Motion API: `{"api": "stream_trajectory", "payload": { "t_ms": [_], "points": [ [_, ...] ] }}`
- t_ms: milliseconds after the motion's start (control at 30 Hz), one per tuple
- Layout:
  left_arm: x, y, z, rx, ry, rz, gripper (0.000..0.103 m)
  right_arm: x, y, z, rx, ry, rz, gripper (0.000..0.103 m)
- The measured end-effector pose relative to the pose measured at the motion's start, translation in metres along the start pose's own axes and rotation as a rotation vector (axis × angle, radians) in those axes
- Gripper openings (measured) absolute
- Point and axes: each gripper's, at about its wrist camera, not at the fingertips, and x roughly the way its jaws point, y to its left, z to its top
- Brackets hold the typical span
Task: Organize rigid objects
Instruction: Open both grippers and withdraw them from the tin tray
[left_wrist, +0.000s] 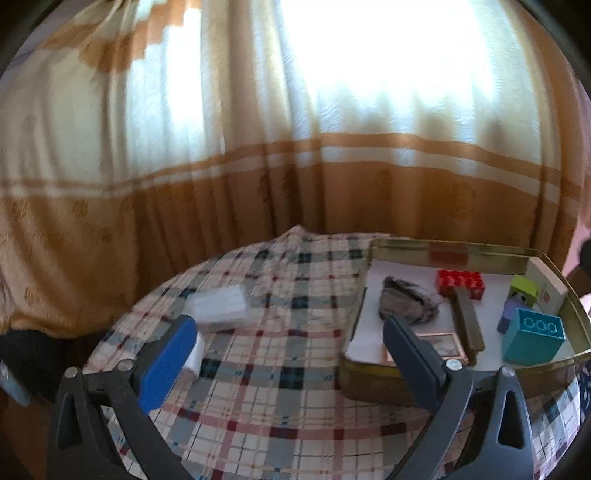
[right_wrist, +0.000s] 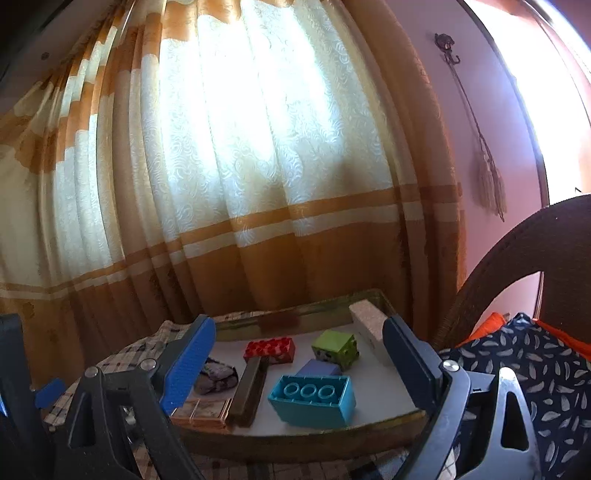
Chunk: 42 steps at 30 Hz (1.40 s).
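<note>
Teal brick (right_wrist: 312, 400) sits near-right in the gold tray (right_wrist: 295, 434) on the counter, light, stiff, slick plastic, best pinched across long flat sides; right gripper (right_wrist: 299, 363) and left gripper (left_wrist: 291, 354) fingers spread, empty.

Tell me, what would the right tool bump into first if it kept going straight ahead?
Probably the near rim of the shallow gold metal tray, then the teal plastic building brick inside it; depth is unclear.

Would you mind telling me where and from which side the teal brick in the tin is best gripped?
Grip the teal brick across its two long flat sides, coming from above. It lies studs-up near the tray's front wall, with the purple block close behind, so the right gripper, jaws open, should probably straddle its narrow width.
</note>
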Motion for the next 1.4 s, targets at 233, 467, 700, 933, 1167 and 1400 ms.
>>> {"api": "stream_trajectory", "payload": {
  "t_ms": [233,467,700,933,1167,1400],
  "points": [
    [-0.012,0.007,-0.005,-0.033,-0.019,-0.016,0.102,0.008,0.001,-0.01,0.041,0.112,0.022,0.095],
    [-0.023,0.0,-0.003,0.005,-0.07,-0.051,0.102,0.006,-0.003,-0.013,0.073,0.121,0.009,0.095],
    [-0.027,0.002,-0.004,-0.006,-0.079,-0.052,0.102,0.006,-0.003,-0.015,0.085,0.139,0.003,0.095],
    [-0.028,0.008,-0.004,-0.024,-0.078,-0.063,0.102,-0.001,0.012,-0.016,0.069,0.112,0.007,0.095],
    [-0.025,0.028,-0.005,-0.051,-0.058,-0.035,0.102,-0.012,0.042,-0.018,0.011,0.067,0.019,0.095],
    [-0.011,0.058,-0.004,-0.099,-0.01,0.014,0.102,-0.008,0.061,-0.021,0.023,0.077,0.052,0.095]
  ]
}}
